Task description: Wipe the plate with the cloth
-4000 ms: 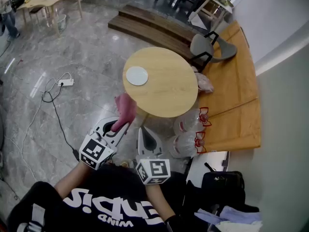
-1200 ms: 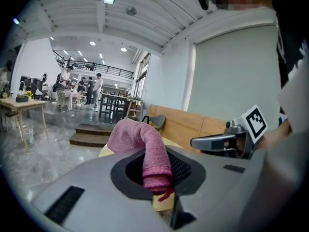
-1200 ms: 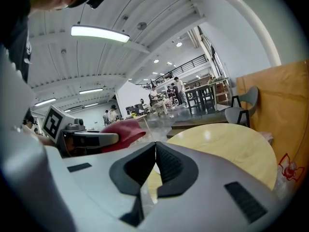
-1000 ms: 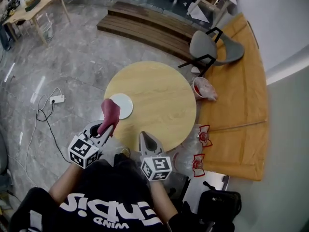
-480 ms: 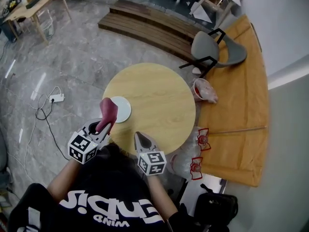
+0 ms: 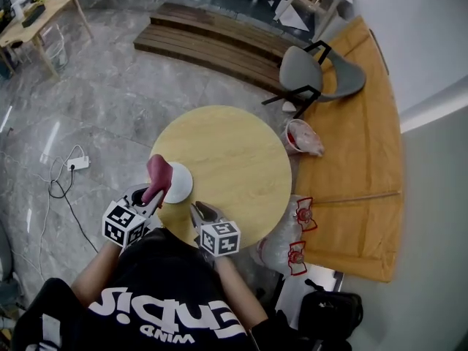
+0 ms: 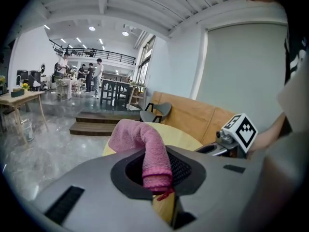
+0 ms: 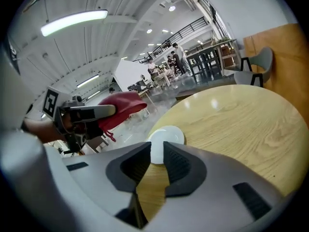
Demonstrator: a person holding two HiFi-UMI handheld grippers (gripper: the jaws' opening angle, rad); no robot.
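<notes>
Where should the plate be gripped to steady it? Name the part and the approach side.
Take the plate by its near rim, pinched top and bottom, coming in low from the person's side. It lies flat by the table's near edge, so only the thin rim offers a hold.

In the head view, the left edge of the plate [image 6: 179,183] is covered by the cloth [image 6: 158,172]. In the right gripper view, the plate's near rim is hidden behind the right hand-held gripper [image 8: 155,154]. In the left gripper view, distant people [image 7: 91,74] are too small to be made out.
</notes>
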